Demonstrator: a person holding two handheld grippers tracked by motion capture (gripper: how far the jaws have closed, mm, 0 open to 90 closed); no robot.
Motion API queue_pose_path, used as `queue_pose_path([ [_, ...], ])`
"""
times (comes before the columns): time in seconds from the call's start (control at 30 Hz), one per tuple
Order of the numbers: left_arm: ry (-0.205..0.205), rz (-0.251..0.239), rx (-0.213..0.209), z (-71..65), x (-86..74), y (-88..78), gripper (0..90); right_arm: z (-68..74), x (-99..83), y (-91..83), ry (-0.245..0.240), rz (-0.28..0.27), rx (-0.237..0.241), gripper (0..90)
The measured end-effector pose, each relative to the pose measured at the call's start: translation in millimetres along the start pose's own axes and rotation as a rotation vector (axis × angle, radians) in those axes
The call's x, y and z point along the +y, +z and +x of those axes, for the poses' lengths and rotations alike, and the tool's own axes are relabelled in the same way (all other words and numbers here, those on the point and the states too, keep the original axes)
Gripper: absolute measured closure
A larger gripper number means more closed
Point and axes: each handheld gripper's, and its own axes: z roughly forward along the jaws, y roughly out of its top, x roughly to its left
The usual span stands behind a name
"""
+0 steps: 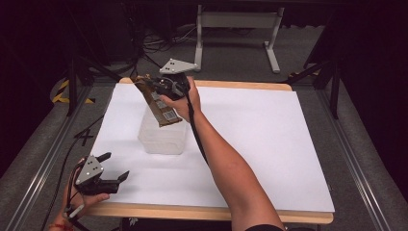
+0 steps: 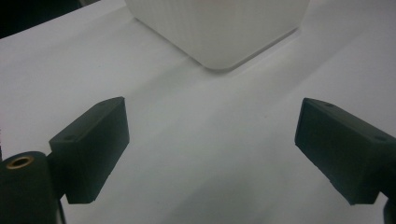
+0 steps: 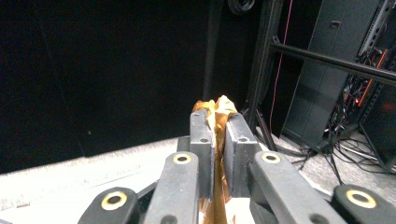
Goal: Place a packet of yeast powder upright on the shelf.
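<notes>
1. Right claw (image 1: pixel 153 86) was clenched on a brown-gold packet (image 1: pixel 159 103), gripping it near the top end; in the right gripper view the jaws pinched a crumpled gold edge of the packet (image 3: pixel 219 108).
2. Packet hung tilted, its lower end with a barcode label dipping just over the open top of the translucent plastic container (image 1: pixel 162 137); whether it touched the rim could not be told.
3. Right hand (image 1: pixel 182 98) wrapped the claw body above the container's far side; forearm ran diagonally from the bottom edge of the high view, passing right of the container.
4. Left claw (image 1: pixel 111 167) was released, jaws wide apart with nothing between them, sitting near and left of the container, close to the desk's near-left corner.
5. In the left gripper view, both black jaws framed bare white surface; the container (image 2: pixel 219 32) stood ahead of them, well clear of the pads.
6. Left hand (image 1: pixel 82 195) held its claw low, just over the desk (image 1: pixel 269 144) edge.
7. Container rested on the white desk top, left of centre.
</notes>
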Motion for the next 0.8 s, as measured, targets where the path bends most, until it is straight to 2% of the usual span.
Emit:
queue_pose_path([
  [0.2,-0.001,0.003,0.0,-0.3,-0.9,0.3,10.8,6.6,-4.0,6.0,-0.026,0.028,-0.006,83.7],
  [0.27,0.005,0.003,-0.002,-0.7,-0.9,0.3,10.7,8.6,-9.5,6.7,-0.022,0.031,0.002,83.5],
  [0.3,0.005,0.005,-0.006,-0.6,-0.7,0.5,10.8,9.5,-12.8,7.3,-0.032,0.037,-0.016,83.5],
  [0.37,0.004,0.005,-0.009,-0.3,-0.6,1.1,10.7,9.4,-16.2,7.6,-0.024,0.042,-0.008,83.4],
  [0.47,0.001,0.007,-0.004,0.5,-0.1,1.8,10.7,9.4,-25.8,10.4,0.003,0.046,0.039,83.3],
  [0.57,-0.002,0.0,-0.004,1.0,0.7,1.6,10.8,12.2,-26.2,12.3,-0.004,0.052,0.048,83.4],
  [0.63,0.001,0.008,-0.006,0.3,0.6,2.1,10.8,17.4,-24.9,15.1,-0.034,0.068,0.043,83.5],
  [0.7,0.013,0.009,-0.005,-0.8,0.2,2.0,10.8,20.5,-24.2,16.2,-0.017,0.046,0.064,83.5],
  [0.8,0.005,0.003,-0.009,-0.3,0.4,0.7,10.8,22.3,-22.0,18.6,-0.03,0.051,0.053,83.5],
])
